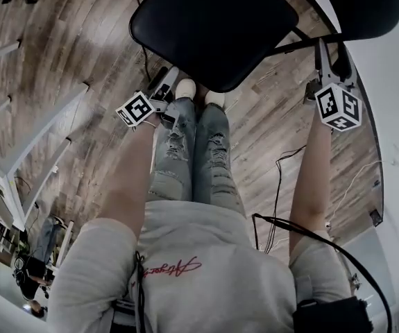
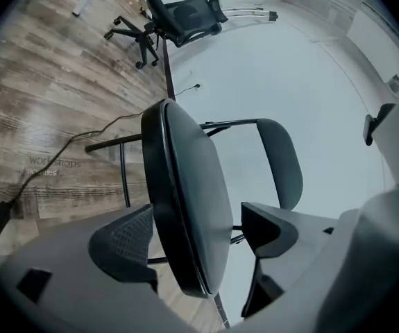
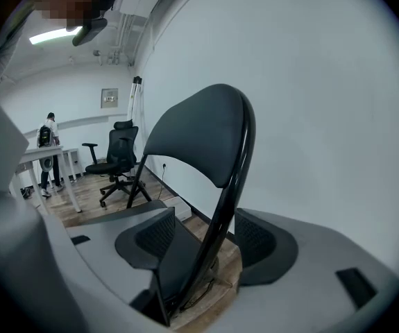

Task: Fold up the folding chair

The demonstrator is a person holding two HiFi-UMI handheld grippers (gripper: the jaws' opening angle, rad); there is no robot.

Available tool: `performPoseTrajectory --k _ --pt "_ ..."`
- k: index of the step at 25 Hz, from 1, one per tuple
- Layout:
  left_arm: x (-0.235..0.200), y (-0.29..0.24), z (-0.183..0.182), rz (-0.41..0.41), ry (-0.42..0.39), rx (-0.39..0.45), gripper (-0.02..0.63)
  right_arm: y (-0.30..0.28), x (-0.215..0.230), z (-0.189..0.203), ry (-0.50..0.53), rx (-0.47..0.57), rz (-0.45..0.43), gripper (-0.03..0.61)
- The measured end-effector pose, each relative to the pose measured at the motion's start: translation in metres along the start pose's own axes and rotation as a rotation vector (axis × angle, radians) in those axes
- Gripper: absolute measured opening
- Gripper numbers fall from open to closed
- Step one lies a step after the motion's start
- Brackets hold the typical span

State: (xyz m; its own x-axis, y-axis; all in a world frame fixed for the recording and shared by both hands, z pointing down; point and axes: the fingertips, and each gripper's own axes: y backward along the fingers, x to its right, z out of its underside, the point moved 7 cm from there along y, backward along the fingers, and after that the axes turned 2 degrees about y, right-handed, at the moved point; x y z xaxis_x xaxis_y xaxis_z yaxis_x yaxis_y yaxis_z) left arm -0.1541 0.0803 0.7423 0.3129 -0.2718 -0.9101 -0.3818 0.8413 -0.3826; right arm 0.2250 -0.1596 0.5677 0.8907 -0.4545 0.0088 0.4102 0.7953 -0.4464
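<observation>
The black folding chair stands unfolded against the white wall, its padded seat (image 1: 213, 26) at the top of the head view and its backrest (image 1: 366, 5) at the top right. My left gripper (image 1: 168, 83) is at the seat's near left edge. In the left gripper view the seat (image 2: 192, 186) runs edge-on between the spread jaws of the left gripper (image 2: 198, 238), with gaps on both sides. My right gripper (image 1: 327, 55) is at the backrest's side. There the black frame tube (image 3: 230, 193) passes between the parted pads of the right gripper (image 3: 206, 240), below the backrest (image 3: 199, 134). Neither gripper presses on anything.
The person's legs (image 1: 196, 151) stand just in front of the seat. Cables (image 1: 279, 179) lie on the wooden floor at the right. A white table frame (image 1: 26, 151) is at the left. A black office chair (image 3: 116, 161) and another person (image 3: 46, 141) are farther off.
</observation>
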Motion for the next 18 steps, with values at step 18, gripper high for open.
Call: performPoseTrajectory --k 18 --pt "-0.031 -0.075 -0.02 0.083 -0.013 -0.175 0.393 -0.062 0.025 -0.015 -0.148 0.057 -0.058 0.043"
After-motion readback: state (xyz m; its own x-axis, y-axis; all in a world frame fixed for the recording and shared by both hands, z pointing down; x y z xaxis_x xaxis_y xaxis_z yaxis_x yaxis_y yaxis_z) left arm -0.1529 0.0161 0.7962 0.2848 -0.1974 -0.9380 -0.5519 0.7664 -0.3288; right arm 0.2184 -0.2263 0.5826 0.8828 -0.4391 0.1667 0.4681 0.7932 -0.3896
